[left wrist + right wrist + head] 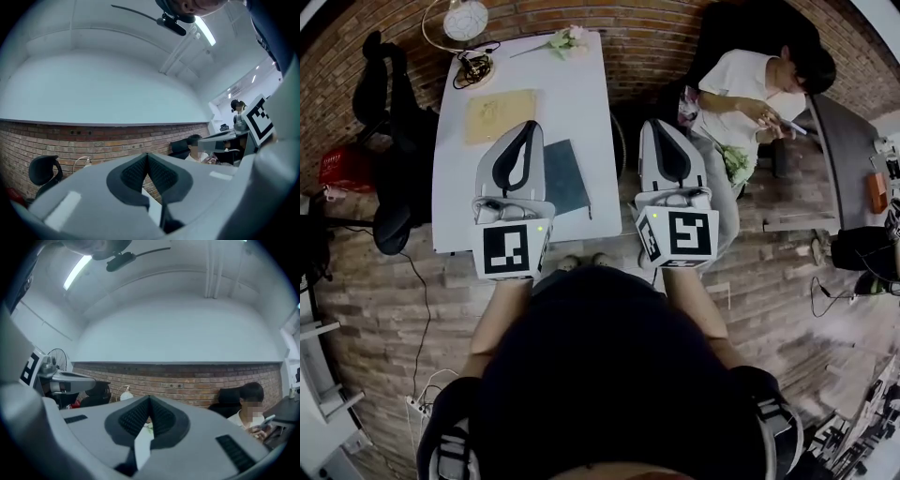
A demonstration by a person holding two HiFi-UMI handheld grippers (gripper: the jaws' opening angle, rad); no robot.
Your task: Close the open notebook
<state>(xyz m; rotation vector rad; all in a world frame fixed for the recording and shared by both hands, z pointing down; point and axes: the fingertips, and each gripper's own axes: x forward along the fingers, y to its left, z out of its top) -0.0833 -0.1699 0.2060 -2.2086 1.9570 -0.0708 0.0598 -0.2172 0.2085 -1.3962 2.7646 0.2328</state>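
Both claws, left claw [528, 128] and right claw [657, 126], were pinched together and empty, clear of the notebook [567, 178] lying flat, apparently closed, toward the near edge of the counter [581, 84]; unheld, a springy cover could've flipped back open.

White surface [581, 103]: tan sheet [499, 114] far-left, coiled cable [474, 67] beyond it, flower sprig [567, 39] at far edge. Seated person [750, 94] right; black chair [389, 103] left.
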